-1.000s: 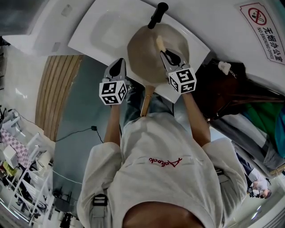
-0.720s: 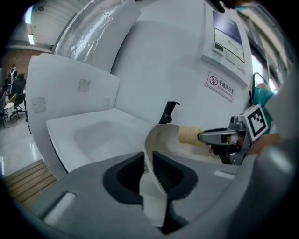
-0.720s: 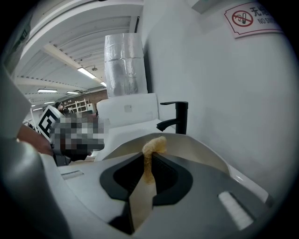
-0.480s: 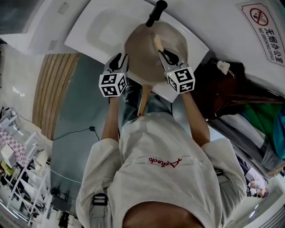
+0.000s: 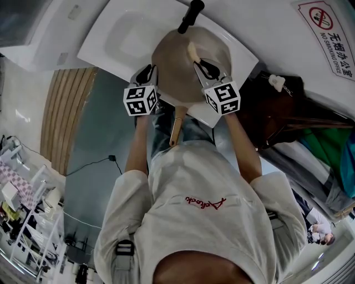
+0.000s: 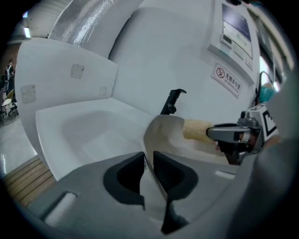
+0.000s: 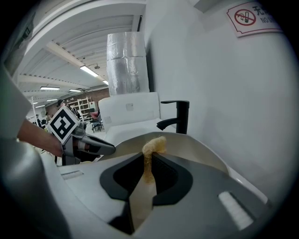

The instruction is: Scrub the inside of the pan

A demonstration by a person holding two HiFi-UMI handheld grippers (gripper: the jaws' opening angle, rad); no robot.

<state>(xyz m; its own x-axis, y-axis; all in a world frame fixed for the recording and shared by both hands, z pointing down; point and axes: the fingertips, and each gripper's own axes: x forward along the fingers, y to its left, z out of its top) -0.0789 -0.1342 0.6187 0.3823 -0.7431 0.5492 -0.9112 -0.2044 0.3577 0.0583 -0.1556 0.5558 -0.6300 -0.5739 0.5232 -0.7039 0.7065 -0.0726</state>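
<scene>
A beige pan (image 5: 183, 77) sits tilted over the white sink (image 5: 119, 39), its wooden handle (image 5: 176, 125) pointing back at the person. My left gripper (image 5: 148, 73) is at the pan's left rim. Its jaws have just been closing, and in the left gripper view the thin rim (image 6: 145, 140) runs between the pads of that gripper (image 6: 148, 161), which grip it. My right gripper (image 5: 198, 64) is shut on a yellow scrubbing sponge (image 5: 192, 52) held inside the pan. The sponge (image 7: 152, 148) sticks out past the right gripper's jaws (image 7: 148, 161). From the left, the sponge (image 6: 196, 130) rests against the pan's inner wall.
A black faucet (image 5: 188, 15) stands just behind the pan, close to its far rim. The sink's raised back panel (image 6: 70, 79) rises on the left. A no-smoking sign (image 5: 324, 25) hangs on the wall, with a dark bag (image 5: 288, 111) below it on the right.
My left gripper moved from beside the pan onto its left rim, opened its jaws, then closed them around the rim. The right gripper and sponge stayed where they were.
</scene>
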